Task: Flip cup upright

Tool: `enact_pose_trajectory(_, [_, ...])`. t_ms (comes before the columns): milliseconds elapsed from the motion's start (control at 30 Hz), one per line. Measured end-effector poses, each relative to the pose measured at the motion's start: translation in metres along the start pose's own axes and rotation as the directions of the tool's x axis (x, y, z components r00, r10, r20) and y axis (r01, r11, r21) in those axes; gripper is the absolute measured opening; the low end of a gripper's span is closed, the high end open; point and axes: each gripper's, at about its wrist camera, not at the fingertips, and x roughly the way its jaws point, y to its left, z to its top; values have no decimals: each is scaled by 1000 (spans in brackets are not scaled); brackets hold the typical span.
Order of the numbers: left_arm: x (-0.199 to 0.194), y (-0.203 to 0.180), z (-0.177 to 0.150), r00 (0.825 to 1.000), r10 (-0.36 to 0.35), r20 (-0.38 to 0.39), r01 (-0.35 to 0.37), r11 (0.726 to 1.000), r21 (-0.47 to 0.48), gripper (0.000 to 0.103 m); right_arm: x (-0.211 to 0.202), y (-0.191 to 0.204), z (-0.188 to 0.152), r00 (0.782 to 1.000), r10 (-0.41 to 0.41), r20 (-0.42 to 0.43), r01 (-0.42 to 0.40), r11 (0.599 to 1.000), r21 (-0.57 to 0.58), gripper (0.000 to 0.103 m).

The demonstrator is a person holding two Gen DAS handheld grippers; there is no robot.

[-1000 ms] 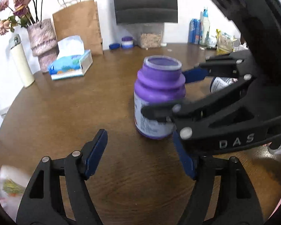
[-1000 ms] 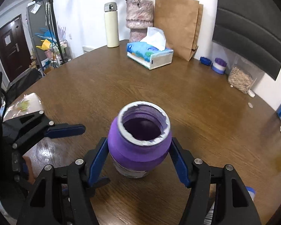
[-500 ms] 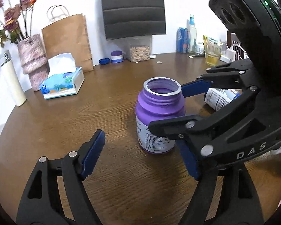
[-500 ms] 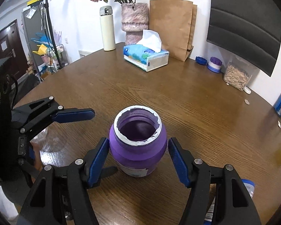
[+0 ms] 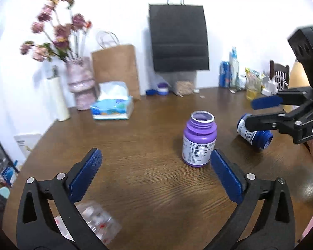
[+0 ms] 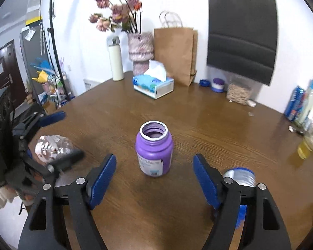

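Left wrist view: purple cup stands upright on the wooden worktop, mouth up with a whitish rim, white printed label on its lower body. It sits just ahead of the left tool, near that tool's right finger but apart from it. Left tool is spread wide, gripping nothing. To the right, a blue bottle lies on its side; the right tool hangs above it, fingers parted, nothing between them. A clear bag lies under the left finger; contents blurred, perhaps small wrapped items. Far side: tissue box with tissue sticking out, vase of dried flowers, brown bag.

Right wrist view: cup upright, centred ahead of the right tool, clear of both blue pads; inside looks empty. Right tool released. A jar at the back holds pale grain-like stuff. Left tool at the left edge, also parted.
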Motion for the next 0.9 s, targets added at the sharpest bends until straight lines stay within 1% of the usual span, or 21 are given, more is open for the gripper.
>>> enact_pose_trajectory(100, [-16,6,-7,1000,23,5,-23,1000,1,103,-19,5,-11,998,-46,33,46,999,-9,81])
enact_pose_trajectory(167, [-22,8,-15,998,61,-1,-61,998,2,103,-26,6,-19,997,-59,44,59,998,-5,81])
enact_pose_trajectory(300, [-37,9,-25,996,85,3,-85,996,-12,103,-38,12,-33,997,-60,55,59,998,18,81])
enact_pose_trajectory(467, [-64,5,-27,993,109,51,-107,994,-34,103,-51,26,-40,995,-51,83,49,998,29,81])
enact_pose_trajectory(567, [-79,4,-32,989,128,70,-122,990,-76,103,-57,31,-44,993,-57,103,55,998,27,81])
enact_pose_trajectory(667, [-98,2,-39,987,142,77,-133,984,-118,103,-65,36,-51,988,-62,138,56,997,47,81])
enact_pose_trajectory(767, [-118,0,-50,986,154,68,-144,980,-140,103,-81,44,-66,979,-45,197,30,997,78,81])
enact_pose_trajectory(867, [-144,-5,-67,973,222,67,-208,963,-170,103,-95,54,-82,973,-52,223,34,996,83,81])
enact_pose_trajectory(900, [-153,-9,-74,961,270,57,-256,949,-182,103,-102,59,-91,971,-59,231,40,996,84,81])
